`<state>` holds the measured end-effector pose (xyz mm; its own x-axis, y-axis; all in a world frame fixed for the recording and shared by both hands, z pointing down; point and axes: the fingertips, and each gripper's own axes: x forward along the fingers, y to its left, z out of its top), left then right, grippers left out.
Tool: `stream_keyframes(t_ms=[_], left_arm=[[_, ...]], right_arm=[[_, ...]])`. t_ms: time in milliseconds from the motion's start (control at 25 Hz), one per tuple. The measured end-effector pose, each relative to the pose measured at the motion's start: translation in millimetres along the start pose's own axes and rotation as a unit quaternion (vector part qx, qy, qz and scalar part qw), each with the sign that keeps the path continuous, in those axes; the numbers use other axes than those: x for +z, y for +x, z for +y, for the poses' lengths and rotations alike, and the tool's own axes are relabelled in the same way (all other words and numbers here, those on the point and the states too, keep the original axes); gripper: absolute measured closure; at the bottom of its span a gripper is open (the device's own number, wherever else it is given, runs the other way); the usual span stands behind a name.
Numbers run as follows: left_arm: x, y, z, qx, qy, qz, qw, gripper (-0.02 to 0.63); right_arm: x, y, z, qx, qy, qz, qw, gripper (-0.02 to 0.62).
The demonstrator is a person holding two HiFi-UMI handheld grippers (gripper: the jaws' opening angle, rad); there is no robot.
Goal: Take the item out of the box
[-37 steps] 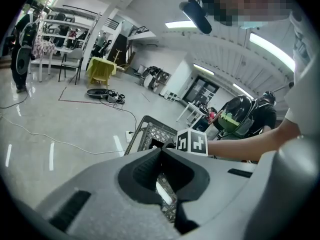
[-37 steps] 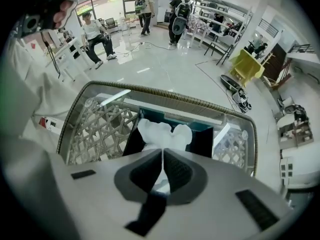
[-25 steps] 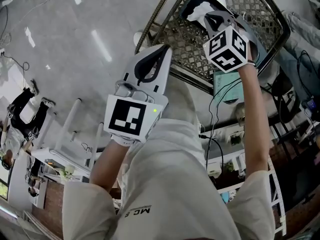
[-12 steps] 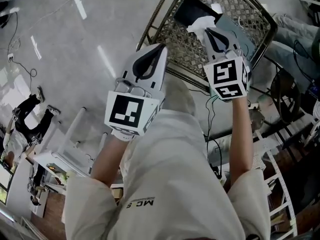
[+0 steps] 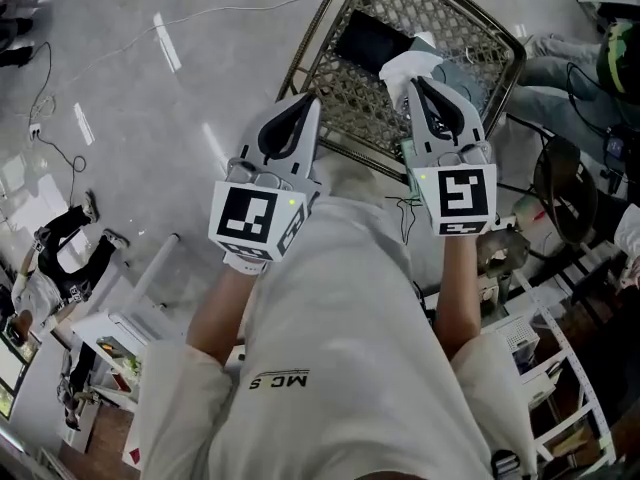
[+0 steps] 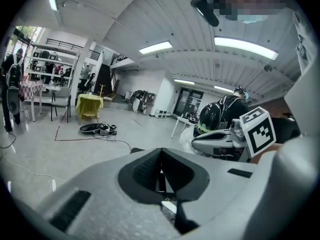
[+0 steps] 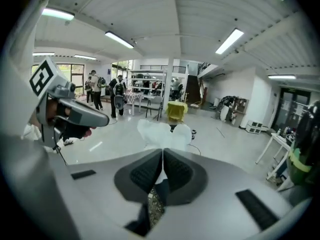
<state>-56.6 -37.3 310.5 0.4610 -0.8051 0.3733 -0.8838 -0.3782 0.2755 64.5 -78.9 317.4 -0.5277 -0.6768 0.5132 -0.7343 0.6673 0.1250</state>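
At the right gripper (image 5: 415, 80): its jaws were pressed together on a thin fold of the white item (image 5: 405, 65); the rest of it bunched loose past the tips.
Left gripper (image 5: 308, 103): its jaws were pressed together with nothing between them, near the box's (image 5: 370, 43) near left corner, above the table edge.
Item's place: it hung from the right jaws at the box's near right corner and looked clear of the box; how high it was could not be told.
Risk, slip: the hold looked slight, so a quick swing away from the box could probably pull the soft fold out of the pads.
Risk, snag: if carried low, the loose part might catch on the box rim or the open lattice beside the box.
Risk, no help: the left gripper was shut, so it could not catch a drop.
Surface: the box lay on a metal lattice table (image 5: 460, 13) with a raised rim.
Floor: on the box's left was pale glossy floor (image 5: 150, 98), with a cable (image 5: 45, 118) further out.
Room: beyond the box was a wide hall with strip lights, a yellow-draped chair (image 7: 175, 111), shelves (image 7: 150, 84) and people (image 7: 117, 96) well off.
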Motion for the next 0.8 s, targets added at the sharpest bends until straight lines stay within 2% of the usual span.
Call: stream_keyframes(t_ms=[240, 400, 800], left_arm=[[16.3, -9.7, -18.3, 0.007, 0.011, -0.021, 0.9997, 0.581], [31.3, -18.2, -19.6, 0.010, 0.020, -0.041, 0.9989, 0.581], [39.5, -28.3, -25.3, 0.012, 0.023, -0.065, 0.9975, 0.581]], right_arm=[[23.9, -50.1, -19.7, -0.048, 0.045, -0.076, 0.995, 0.572], [40.0, -67.0, -15.0, -0.063, 0.054, -0.121, 0.989, 0.572], [34.8, -88.5, -7.6, -0.095, 0.078, -0.157, 0.980, 0.571]])
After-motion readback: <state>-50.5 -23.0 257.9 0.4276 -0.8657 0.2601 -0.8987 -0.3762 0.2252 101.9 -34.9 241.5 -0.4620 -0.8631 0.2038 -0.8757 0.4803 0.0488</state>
